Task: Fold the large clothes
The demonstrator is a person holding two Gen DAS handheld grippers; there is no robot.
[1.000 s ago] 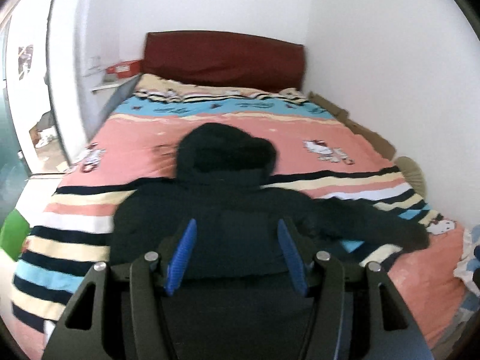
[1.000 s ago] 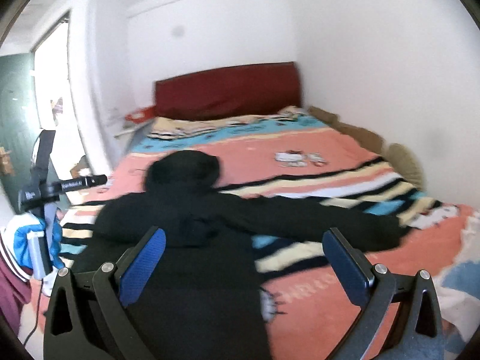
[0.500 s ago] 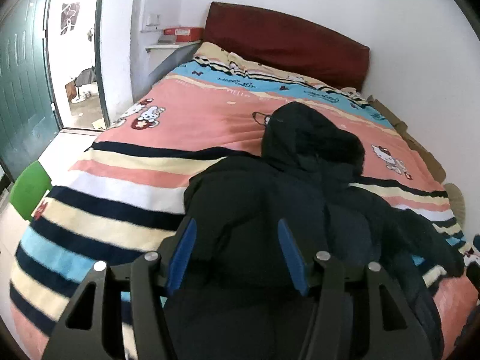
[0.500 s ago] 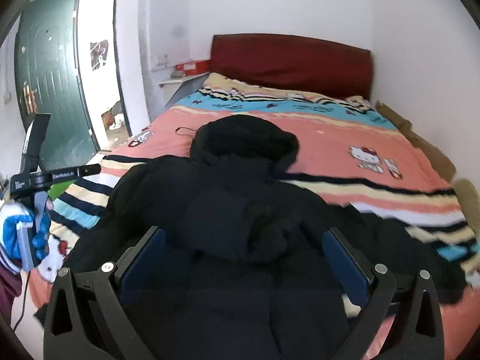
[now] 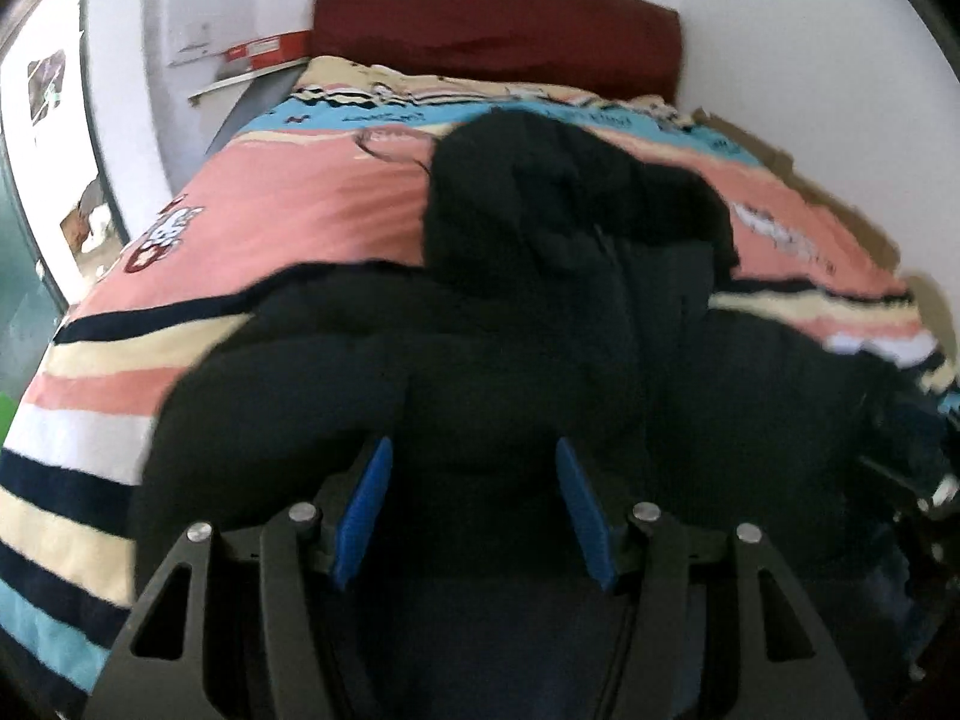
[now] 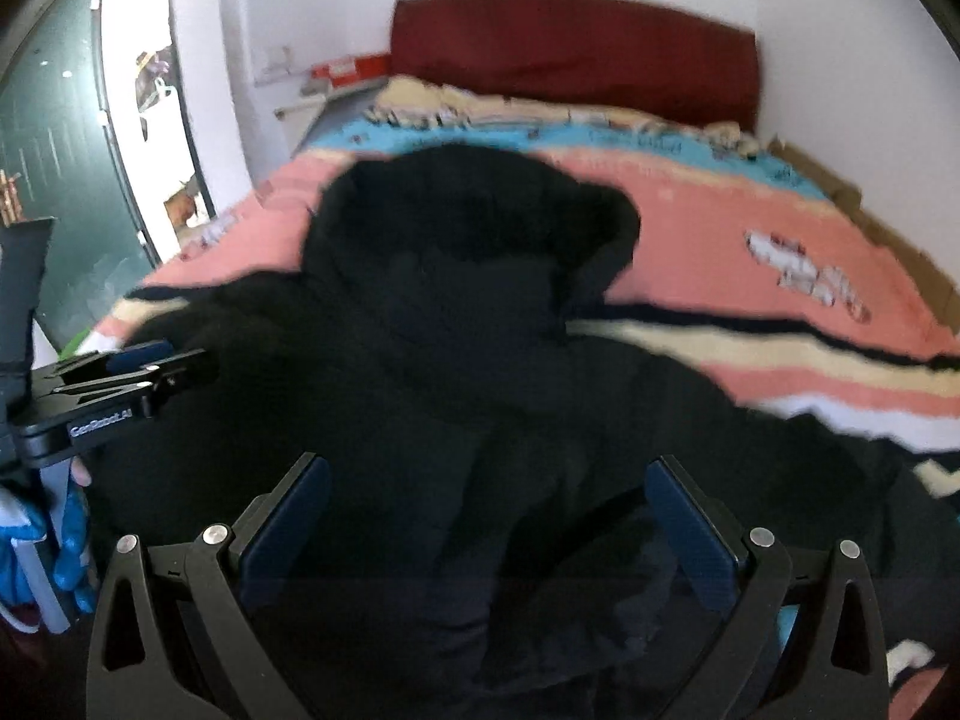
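A: Black hooded jacket (image 5: pixel 510 360), puffy, spread on the bed (image 5: pixel 288 204). Hood points at the dark red headboard (image 5: pixel 498 30); one sleeve trails out over the striped cartoon-print bedspread.

B: Tongs?

A: Left tongs (image 5: pixel 474 498) parted, blue pads over the jacket's body, nothing pinched. Right tongs (image 6: pixel 489 516) spread wider, also empty, above the dark fabric.

Bare striped bedspread (image 5: pixel 288 210) left of bulky black jacket (image 5: pixel 480 360); wall (image 5: pixel 810 90) close right.
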